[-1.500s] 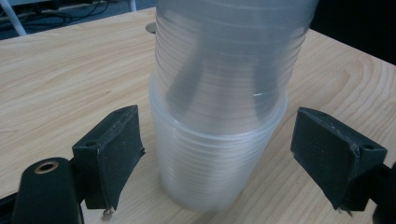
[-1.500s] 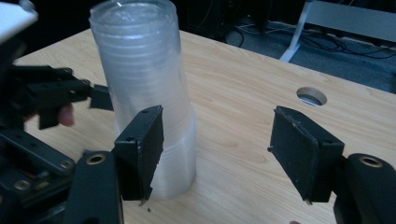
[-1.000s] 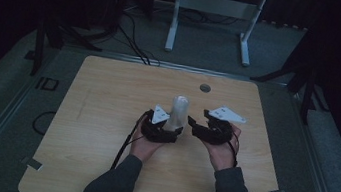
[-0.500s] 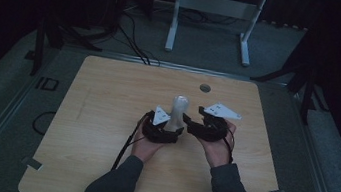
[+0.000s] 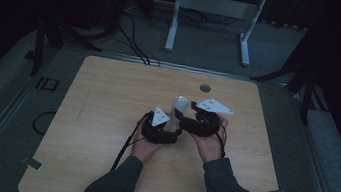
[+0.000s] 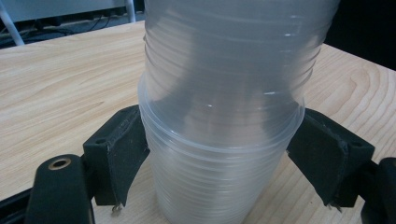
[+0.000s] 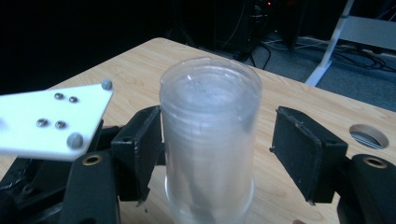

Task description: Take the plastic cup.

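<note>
A stack of clear plastic cups (image 5: 178, 108) stands upside down on the wooden table (image 5: 105, 117). My left gripper (image 5: 172, 126) is shut on the stack's lower part. In the left gripper view both pads press the ribbed cups (image 6: 219, 116) at a rim, with the left gripper (image 6: 219, 158) low on the stack. My right gripper (image 5: 183, 113) brackets the top of the stack from the right. Its jaws have just been opening. In the right gripper view the cups (image 7: 210, 130) sit between the jaws of the right gripper (image 7: 217, 149), with a clear gap at the right-hand pad.
A round cable hole (image 5: 204, 87) lies in the table behind the hands, also seen as the hole (image 7: 371, 136). A white metal stand (image 5: 215, 11) and cables (image 5: 131, 35) sit on the floor beyond the far edge. The left gripper's white plate (image 7: 51, 119) is beside the stack.
The right hand and its gripper have shifted a little to the left, closer around the stack's top. The left hand and the cups have stayed where they were.
</note>
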Available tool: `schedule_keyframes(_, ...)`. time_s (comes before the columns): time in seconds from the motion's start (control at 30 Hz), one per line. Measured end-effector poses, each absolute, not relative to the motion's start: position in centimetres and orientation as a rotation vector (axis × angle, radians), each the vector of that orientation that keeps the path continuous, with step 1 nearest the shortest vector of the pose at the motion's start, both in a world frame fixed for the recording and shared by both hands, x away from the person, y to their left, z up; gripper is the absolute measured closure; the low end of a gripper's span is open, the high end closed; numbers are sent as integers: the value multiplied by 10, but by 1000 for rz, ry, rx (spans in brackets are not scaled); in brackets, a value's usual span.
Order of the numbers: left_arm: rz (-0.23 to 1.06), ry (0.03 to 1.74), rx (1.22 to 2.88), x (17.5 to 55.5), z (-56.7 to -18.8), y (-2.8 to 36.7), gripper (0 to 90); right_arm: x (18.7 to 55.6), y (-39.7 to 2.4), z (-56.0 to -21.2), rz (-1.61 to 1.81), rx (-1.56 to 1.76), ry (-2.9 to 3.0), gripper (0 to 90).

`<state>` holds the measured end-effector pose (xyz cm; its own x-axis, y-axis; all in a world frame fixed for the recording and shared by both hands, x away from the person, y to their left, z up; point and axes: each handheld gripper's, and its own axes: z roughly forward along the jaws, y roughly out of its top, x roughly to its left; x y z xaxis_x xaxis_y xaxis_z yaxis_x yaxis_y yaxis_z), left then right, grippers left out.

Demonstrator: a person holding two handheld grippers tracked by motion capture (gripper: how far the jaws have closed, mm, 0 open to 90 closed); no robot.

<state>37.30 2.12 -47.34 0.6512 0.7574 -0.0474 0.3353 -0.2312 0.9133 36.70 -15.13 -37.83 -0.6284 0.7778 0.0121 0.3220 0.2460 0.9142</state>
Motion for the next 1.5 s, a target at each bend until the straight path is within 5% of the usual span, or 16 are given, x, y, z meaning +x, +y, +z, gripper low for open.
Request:
schedule_keyframes(0.8,529,859,1821,374,-475,21,212,388,-138,-379,1394,1003,2103,379)
schedule_keyframes(1.5,533,858,1821,374,-475,21,210,381,-145,-339,1483,971,2039,400)
